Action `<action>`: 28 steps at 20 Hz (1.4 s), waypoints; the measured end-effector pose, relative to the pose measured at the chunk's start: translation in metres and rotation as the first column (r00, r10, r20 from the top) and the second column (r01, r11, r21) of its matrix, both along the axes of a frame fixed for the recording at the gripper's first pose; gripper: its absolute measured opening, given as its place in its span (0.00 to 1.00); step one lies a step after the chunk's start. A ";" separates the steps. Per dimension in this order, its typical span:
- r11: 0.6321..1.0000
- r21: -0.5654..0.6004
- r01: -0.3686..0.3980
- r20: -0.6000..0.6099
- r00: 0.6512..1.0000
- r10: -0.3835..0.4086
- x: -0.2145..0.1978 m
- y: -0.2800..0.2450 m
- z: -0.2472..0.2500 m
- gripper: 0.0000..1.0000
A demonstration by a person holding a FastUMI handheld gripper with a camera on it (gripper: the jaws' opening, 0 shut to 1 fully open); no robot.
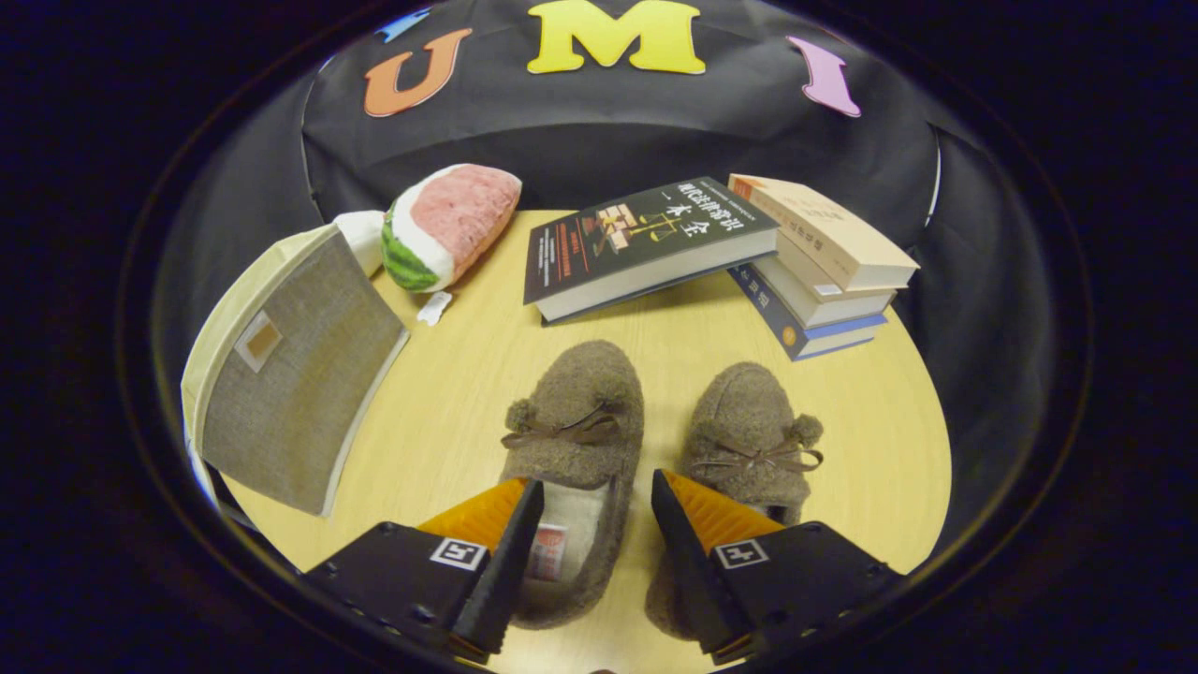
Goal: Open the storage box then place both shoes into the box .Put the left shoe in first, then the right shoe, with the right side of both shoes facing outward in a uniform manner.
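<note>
Claw (595,491) gapes wide, empty, above left shoe (573,440) beside right shoe (749,440).

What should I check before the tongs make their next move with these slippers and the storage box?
1. Tongs open: ok, fingers spread apart, gripping nothing.
2. Grey fabric storage box with cream trim opened: not ok, it looks closed, left of the slippers.
3. Left brown fuzzy slipper with a bow reachable: ok, its heel opening lies between the fingers.
4. Right brown fuzzy slipper with a bow waiting: ok, beside the first on the round wooden table, apart from it.
5. Path from slippers to box: ok, bare table between them; the watermelon-slice plush and stacked books lie beyond.
6. Box opening side: cannot tell.
</note>
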State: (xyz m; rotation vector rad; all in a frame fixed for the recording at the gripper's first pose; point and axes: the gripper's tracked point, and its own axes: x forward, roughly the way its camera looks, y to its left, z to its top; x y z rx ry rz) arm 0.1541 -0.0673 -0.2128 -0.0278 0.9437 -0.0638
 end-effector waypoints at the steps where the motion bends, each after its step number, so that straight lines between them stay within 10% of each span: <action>1: 1.000 0.019 0.010 -0.007 1.000 -0.010 0.001 0.001 -0.005 0.68; 7: 0.989 0.080 0.128 -0.051 0.991 -0.124 0.002 -0.014 -0.017 0.35; 8: 0.982 0.127 0.141 -0.055 0.989 -0.135 0.005 -0.010 -0.021 0.04; 16: 0.900 0.383 0.207 -0.041 0.977 -0.207 -0.001 0.020 0.019 0.00; 28: 0.840 0.540 0.045 0.193 0.965 -0.176 0.040 0.198 0.187 0.00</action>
